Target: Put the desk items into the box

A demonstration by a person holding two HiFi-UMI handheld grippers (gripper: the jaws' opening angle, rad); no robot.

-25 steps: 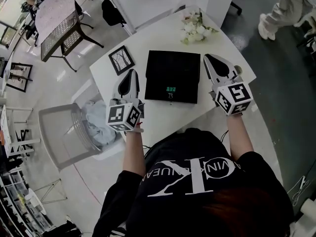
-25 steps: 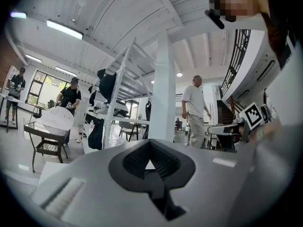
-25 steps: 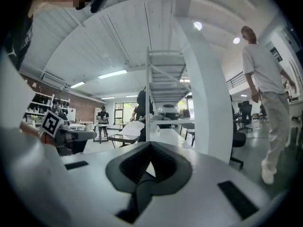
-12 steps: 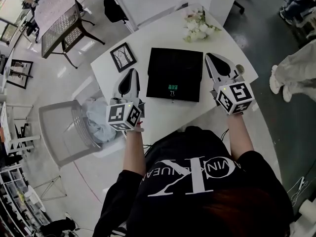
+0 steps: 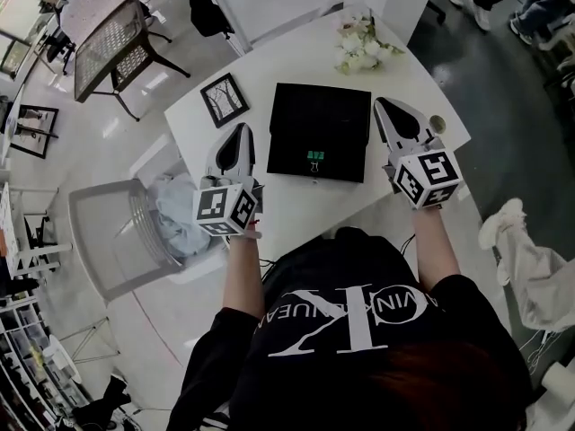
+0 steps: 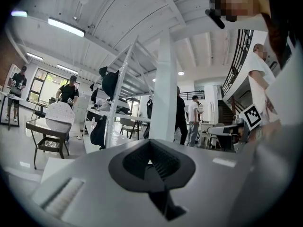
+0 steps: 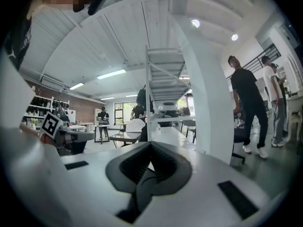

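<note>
Since a second ago little has been altered on the table (image 5: 296,209); the left gripper (image 5: 240,135) and right gripper (image 5: 386,108) have been kept either side of the box (image 5: 321,115), each clenched on nothing; green clips (image 5: 314,156) are seen inside the box near its lower edge, as wanted; a frame (image 5: 224,100) at upper left and flowers (image 5: 360,50) at top lie outside it on the white table; only passers-by at the right have shifted across the open hall.
</note>
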